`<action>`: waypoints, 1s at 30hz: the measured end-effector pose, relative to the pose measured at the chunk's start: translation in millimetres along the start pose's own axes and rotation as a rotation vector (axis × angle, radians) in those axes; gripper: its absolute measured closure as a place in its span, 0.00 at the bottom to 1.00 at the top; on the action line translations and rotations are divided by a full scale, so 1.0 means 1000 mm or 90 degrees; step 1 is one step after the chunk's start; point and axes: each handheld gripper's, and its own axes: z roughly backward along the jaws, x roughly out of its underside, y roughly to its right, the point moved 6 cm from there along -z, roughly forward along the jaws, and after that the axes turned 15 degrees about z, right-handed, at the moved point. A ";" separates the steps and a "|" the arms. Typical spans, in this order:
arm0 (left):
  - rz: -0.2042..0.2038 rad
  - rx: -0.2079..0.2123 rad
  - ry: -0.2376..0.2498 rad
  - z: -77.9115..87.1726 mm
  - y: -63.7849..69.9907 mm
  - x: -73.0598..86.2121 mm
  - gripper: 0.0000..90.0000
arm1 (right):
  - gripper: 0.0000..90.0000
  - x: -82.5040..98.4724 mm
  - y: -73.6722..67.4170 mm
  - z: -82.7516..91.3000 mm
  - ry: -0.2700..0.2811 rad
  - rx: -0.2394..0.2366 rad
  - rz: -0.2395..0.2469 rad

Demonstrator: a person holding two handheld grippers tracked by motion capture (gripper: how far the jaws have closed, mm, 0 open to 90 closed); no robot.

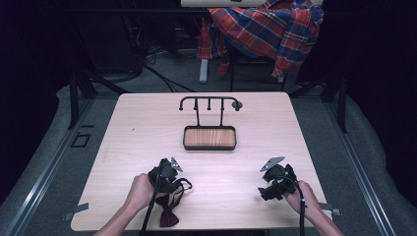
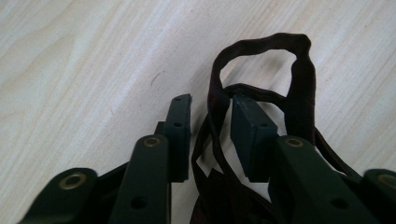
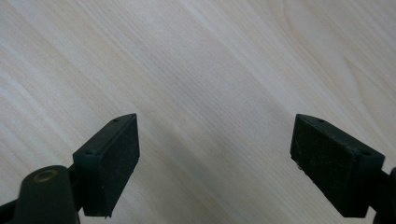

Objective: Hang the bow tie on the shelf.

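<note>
High view: left tongs sit low over a dark red bow tie at the near left of the bench; left gripper view: the tie's strap loops between the pads, jaws narrowed but a gap remains, not yet clamped; right tongs are spread wide over bare wood; a black rack with tray stands mid-bench.

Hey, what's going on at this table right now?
A person works at a wooden table with a gripper in each hand. The left gripper is down on a dark red bow tie, its jaws narrowed around the strap. The right gripper hovers open over bare wood. A stand with hooks waits farther back.
</note>
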 end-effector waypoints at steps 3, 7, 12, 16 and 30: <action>-0.021 -0.009 -0.006 0.000 0.004 0.000 0.84 | 0.17 -0.001 0.002 0.000 0.003 0.005 -0.005; -0.039 -0.017 -0.010 -0.002 0.005 0.001 0.92 | 0.17 0.000 0.001 -0.003 -0.012 -0.001 0.000; -0.046 -0.007 -0.014 0.001 0.008 0.004 0.98 | 0.17 0.001 0.002 0.000 -0.008 0.004 -0.002; -0.043 -0.005 -0.006 0.004 0.007 0.003 0.99 | 0.17 0.000 0.003 -0.002 -0.006 0.002 -0.006; 0.010 -0.004 0.090 0.036 -0.001 -0.003 0.98 | 0.17 0.000 0.003 -0.003 -0.005 0.001 -0.012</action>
